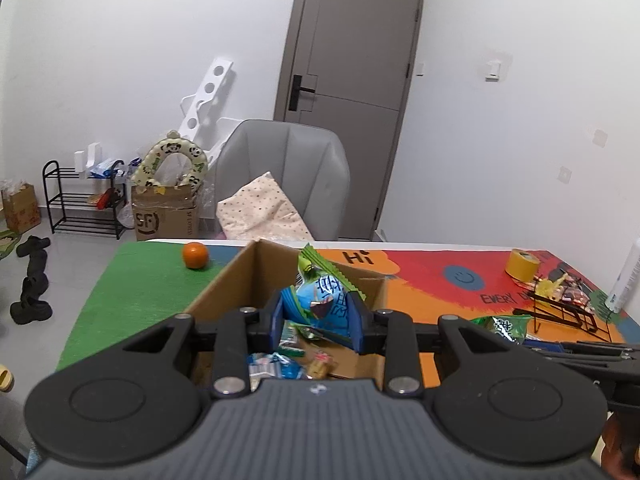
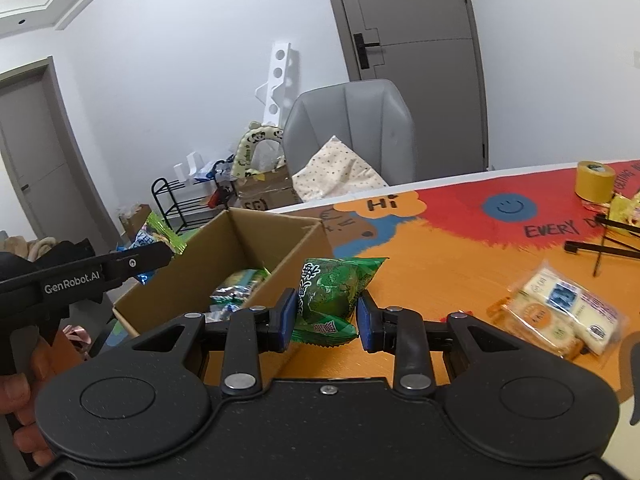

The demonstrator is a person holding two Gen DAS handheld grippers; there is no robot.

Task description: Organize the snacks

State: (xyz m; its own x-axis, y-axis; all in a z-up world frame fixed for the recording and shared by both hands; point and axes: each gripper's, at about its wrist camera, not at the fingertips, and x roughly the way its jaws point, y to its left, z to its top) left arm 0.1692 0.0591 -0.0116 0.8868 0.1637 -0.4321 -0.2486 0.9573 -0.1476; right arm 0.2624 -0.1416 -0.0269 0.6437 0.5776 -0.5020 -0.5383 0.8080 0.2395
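Observation:
An open cardboard box (image 1: 224, 284) stands on the table and holds several snack packets (image 1: 276, 366); it also shows in the right wrist view (image 2: 256, 236). My left gripper (image 1: 318, 318) is shut on a blue and green snack bag (image 1: 320, 296) and holds it above the box; the right wrist view shows it at the left (image 2: 160, 248). My right gripper (image 2: 326, 320) sits around a green snack bag (image 2: 332, 292) on the table beside the box. Its left pad touches the bag and a small gap shows at the right pad.
A clear pack of biscuits (image 2: 560, 316) lies on the colourful table mat (image 2: 440, 280) to the right. A yellow tape roll (image 2: 594, 182), a black wire rack (image 1: 560, 312) with snacks and an orange (image 1: 195, 255) stand on the table. A grey chair (image 1: 284, 176) stands behind it.

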